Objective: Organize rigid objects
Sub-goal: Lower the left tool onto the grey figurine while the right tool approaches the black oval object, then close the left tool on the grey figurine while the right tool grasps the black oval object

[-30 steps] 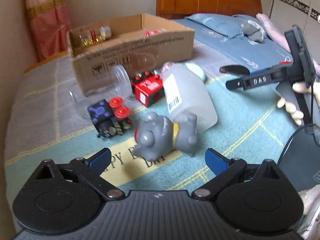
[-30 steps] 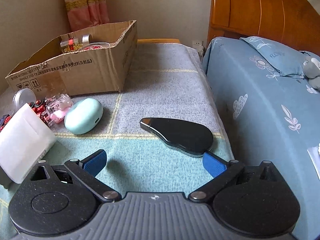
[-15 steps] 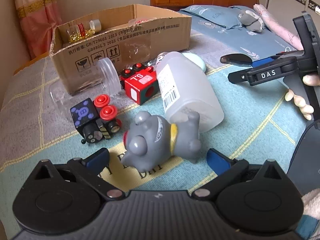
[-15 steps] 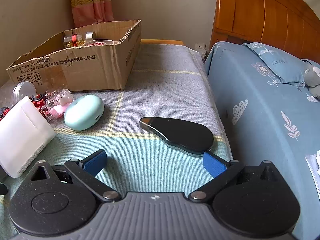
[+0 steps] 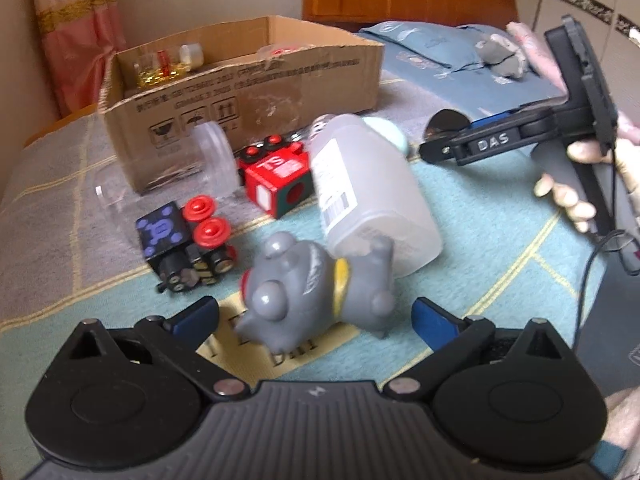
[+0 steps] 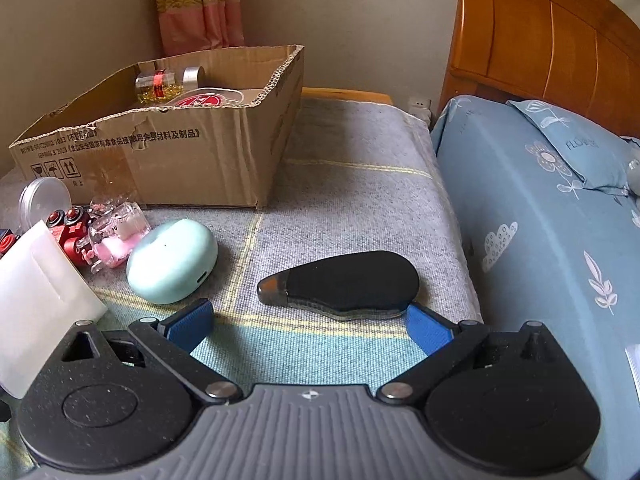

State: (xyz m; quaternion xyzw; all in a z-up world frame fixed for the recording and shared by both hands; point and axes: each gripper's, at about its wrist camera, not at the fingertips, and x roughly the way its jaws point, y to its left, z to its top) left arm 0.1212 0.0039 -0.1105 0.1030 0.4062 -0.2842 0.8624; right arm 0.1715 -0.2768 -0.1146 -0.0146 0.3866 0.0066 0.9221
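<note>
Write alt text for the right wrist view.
The open right gripper hovers low over a grey and teal blanket, its blue-padded fingers just short of a flat black teardrop-shaped object. To the left lie a mint green case and a white plastic bottle; behind them stands an open cardboard box holding small items.

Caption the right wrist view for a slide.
Open right gripper on a bed, facing a black case, a mint case and a cardboard box.
</note>
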